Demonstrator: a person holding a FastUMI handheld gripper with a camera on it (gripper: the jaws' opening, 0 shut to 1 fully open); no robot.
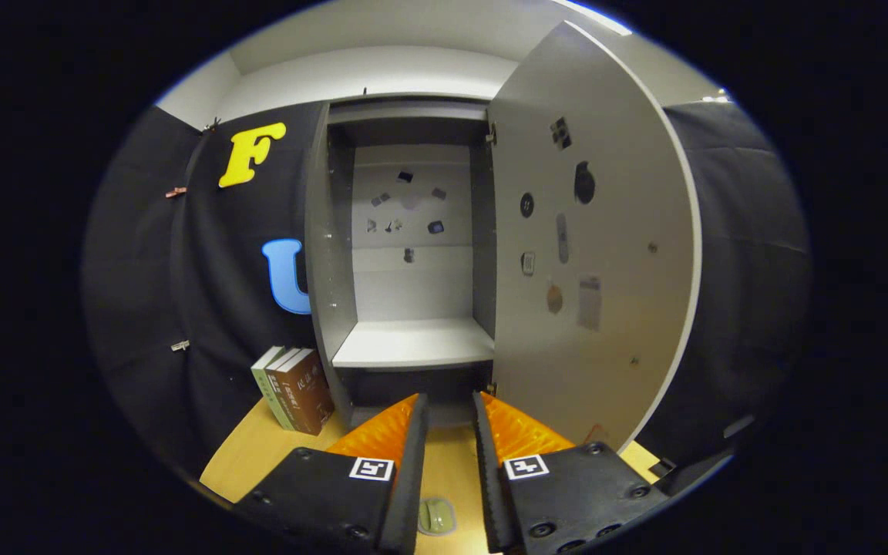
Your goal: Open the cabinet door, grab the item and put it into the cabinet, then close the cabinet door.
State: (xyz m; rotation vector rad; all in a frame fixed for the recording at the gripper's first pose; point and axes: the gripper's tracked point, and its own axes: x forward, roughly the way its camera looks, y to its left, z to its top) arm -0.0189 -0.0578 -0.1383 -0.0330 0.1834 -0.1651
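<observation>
The grey cabinet [328,254] stands straight ahead on a wooden table [259,451]. Its door [606,262] is swung wide open to the right, with small stickers on its inner face. Inside, a pale shelf [413,343] is bare, and small stickers dot the back wall. My gripper [450,412] is open, its fingers pointing at the cabinet's lower front with nothing between them. A small pale green item [435,515] lies on the table low between the fingers, close to the camera.
Three upright books [294,389] lean against the cabinet's left side on the table. Black cloth walls stand to the left and right. The open door's edge reaches over the table's right side.
</observation>
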